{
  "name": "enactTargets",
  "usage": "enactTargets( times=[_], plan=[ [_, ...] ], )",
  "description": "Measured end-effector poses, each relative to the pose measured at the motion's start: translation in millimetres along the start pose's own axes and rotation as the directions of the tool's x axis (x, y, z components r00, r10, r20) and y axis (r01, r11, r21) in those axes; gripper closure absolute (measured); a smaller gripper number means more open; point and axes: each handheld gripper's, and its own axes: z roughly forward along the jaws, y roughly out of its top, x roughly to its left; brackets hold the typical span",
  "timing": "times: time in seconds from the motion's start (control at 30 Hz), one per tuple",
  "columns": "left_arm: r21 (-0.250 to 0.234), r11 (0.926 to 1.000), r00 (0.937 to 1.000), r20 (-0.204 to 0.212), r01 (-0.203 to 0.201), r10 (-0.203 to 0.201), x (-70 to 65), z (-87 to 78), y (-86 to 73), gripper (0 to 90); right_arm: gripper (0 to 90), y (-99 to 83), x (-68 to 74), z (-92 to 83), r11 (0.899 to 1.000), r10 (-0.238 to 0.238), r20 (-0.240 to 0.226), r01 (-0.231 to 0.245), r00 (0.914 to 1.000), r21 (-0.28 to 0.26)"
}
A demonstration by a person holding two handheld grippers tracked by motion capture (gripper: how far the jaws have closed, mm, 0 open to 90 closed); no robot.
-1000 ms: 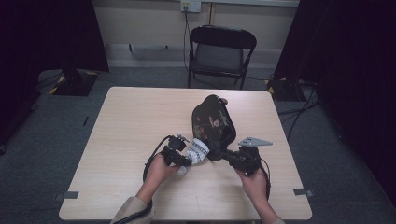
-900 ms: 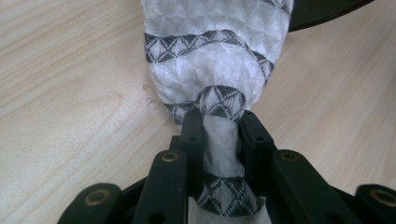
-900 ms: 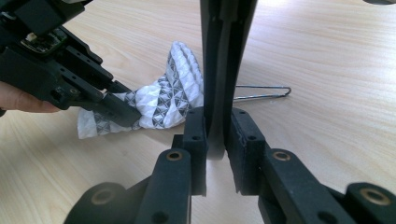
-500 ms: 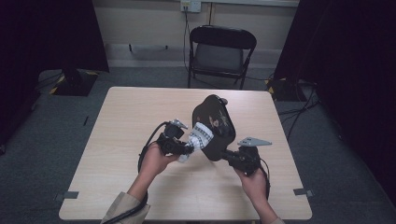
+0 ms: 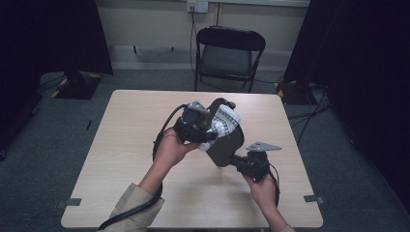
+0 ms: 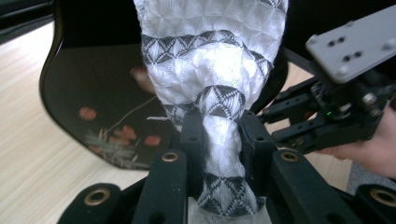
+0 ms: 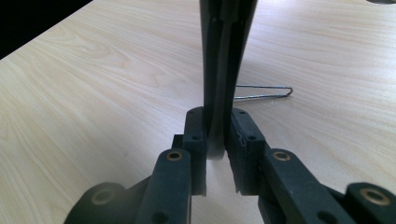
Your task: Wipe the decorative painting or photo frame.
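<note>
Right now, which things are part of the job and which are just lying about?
In the job:
- white patterned cloth, clamped by the left gripper
- dark floral fan-shaped panel, gripped at its edge by the right gripper

Lying about:
- wire clip on the table
- folding chair behind it

From my seat, the table (image 5: 125, 145) sits mid-room with a folding chair (image 5: 229, 53) beyond its far edge. Above the table's middle, my left gripper (image 5: 200, 129) pinches a cloth (image 5: 223, 121) against the near-left face of a flat panel (image 5: 227, 145). My right gripper (image 5: 241, 163) clamps the panel's near-right edge. A wire clip (image 7: 264, 92) lies on the table past it.
</note>
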Motion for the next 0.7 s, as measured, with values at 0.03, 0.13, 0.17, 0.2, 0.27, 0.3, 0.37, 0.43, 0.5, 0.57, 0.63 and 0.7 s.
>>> enactTargets(
  times=[0.03,0.13,0.17,0.2,0.27,0.3,0.37,0.43,0.5,0.57,0.63,0.7],
  plan=[
    [0.0,1.0,1.0,0.002,0.002,-0.002,-0.8,1.6,1.0,74.6,78.7,0.1,0.2,0.0,1.0,0.001,0.0,-0.001,1.0,0.001],
    [0.016,0.9999,1.0,0.006,0.001,-0.001,-1.0,6.8,0.4,74.6,78.6,0.2,0.2,0.0,1.0,0.0,0.0,0.0,1.0,0.002],
    [0.016,0.9999,1.0,0.007,0.003,-0.003,-0.6,8.5,-0.9,74.6,78.6,0.3,0.2,0.1,1.0,0.002,0.0,-0.002,1.0,0.002],
    [0.017,0.9998,0.9999,0.01,0.005,-0.005,-0.2,9.9,-2.3,74.6,78.6,0.3,0.3,0.0,1.0,0.002,0.0,-0.002,1.0,0.002],
    [0.026,0.9996,0.9999,0.012,0.004,-0.004,0.7,11.9,-5.2,74.7,78.6,0.4,0.5,0.1,1.0,0.002,-0.001,-0.002,1.0,0.003],
    [0.029,0.9996,0.9999,0.015,0.005,-0.006,0.8,13.1,-6.6,74.6,78.6,0.4,0.4,0.1,1.0,0.002,-0.001,-0.002,1.0,0.003],
    [0.035,0.9994,0.9999,0.011,0.005,-0.006,0.9,15.6,-9.7,74.7,78.6,0.4,0.2,0.1,1.0,0.002,-0.001,-0.002,1.0,0.003],
    [0.045,0.999,0.9999,0.01,0.005,-0.005,2.6,17.9,-13.4,74.6,78.6,0.5,0.4,0.1,1.0,0.002,-0.001,-0.002,1.0,0.003],
    [0.051,0.9986,0.9999,0.009,0.013,-0.013,4.0,20.5,-17.7,74.7,78.6,0.6,0.3,0.1,1.0,0.0,-0.001,0.0,1.0,0.004],
    [0.061,0.998,0.9998,0.008,0.016,-0.017,5.2,23.2,-22.1,74.6,78.7,0.6,0.4,0.1,1.0,-0.001,-0.001,0.001,1.0,0.004],
    [0.08,0.9967,0.9999,0.003,0.015,-0.015,6.5,25.7,-26.2,74.7,78.7,0.6,0.5,0.0,1.0,-0.001,0.0,0.001,1.0,0.005],
    [0.091,0.9957,0.9998,0.0,0.02,-0.02,7.7,28.5,-30.2,74.6,78.7,0.7,0.6,0.1,1.0,-0.002,0.0,0.002,1.0,0.005]
  ],
)
